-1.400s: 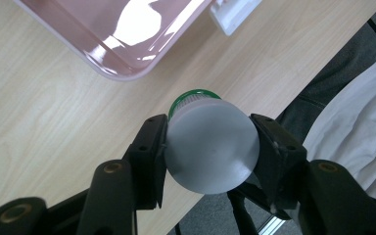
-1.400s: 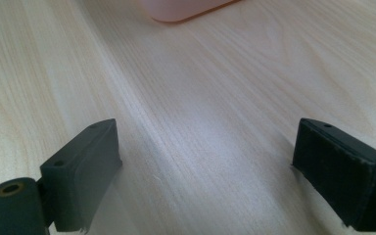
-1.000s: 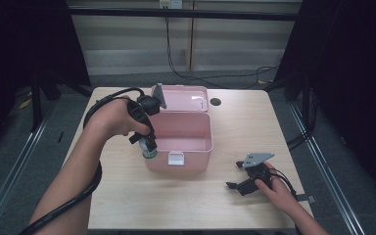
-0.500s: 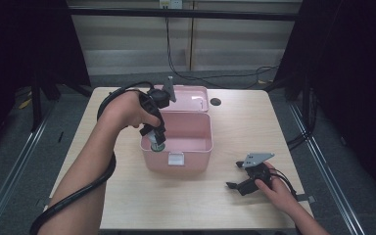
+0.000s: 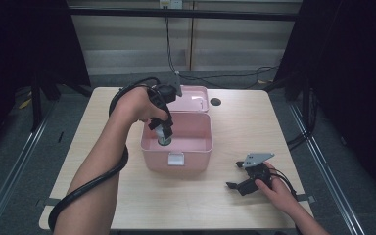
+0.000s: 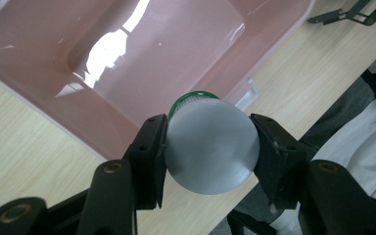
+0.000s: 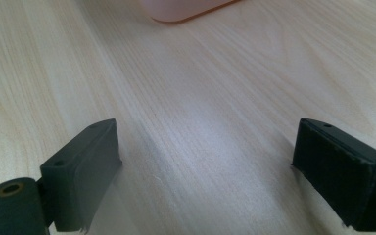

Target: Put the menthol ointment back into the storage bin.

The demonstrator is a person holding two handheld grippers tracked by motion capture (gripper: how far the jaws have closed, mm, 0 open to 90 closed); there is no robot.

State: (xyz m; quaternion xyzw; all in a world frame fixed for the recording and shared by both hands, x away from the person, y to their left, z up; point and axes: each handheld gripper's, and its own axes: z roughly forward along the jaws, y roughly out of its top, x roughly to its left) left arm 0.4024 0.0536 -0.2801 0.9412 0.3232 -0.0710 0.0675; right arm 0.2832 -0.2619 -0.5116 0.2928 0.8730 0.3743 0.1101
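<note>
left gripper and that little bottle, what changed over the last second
The left gripper, shut on the bottle throughout, carried it from outside the pink box's left front corner to above the box's inside, near its left wall. The right gripper stayed open on the table; the box did not move.

Your left forearm stretches up and forward, wrist bent so the left gripper points straight down, cable looping back along the arm. Its jaws are clamped tight on something round, one pad on each side, nothing loose there. Your right hand sits low and off to the side, well apart from the left one, wrapped around the right gripper, which lies level with its grey plate on top. Those jaws are spread wide with nothing between them.
</note>
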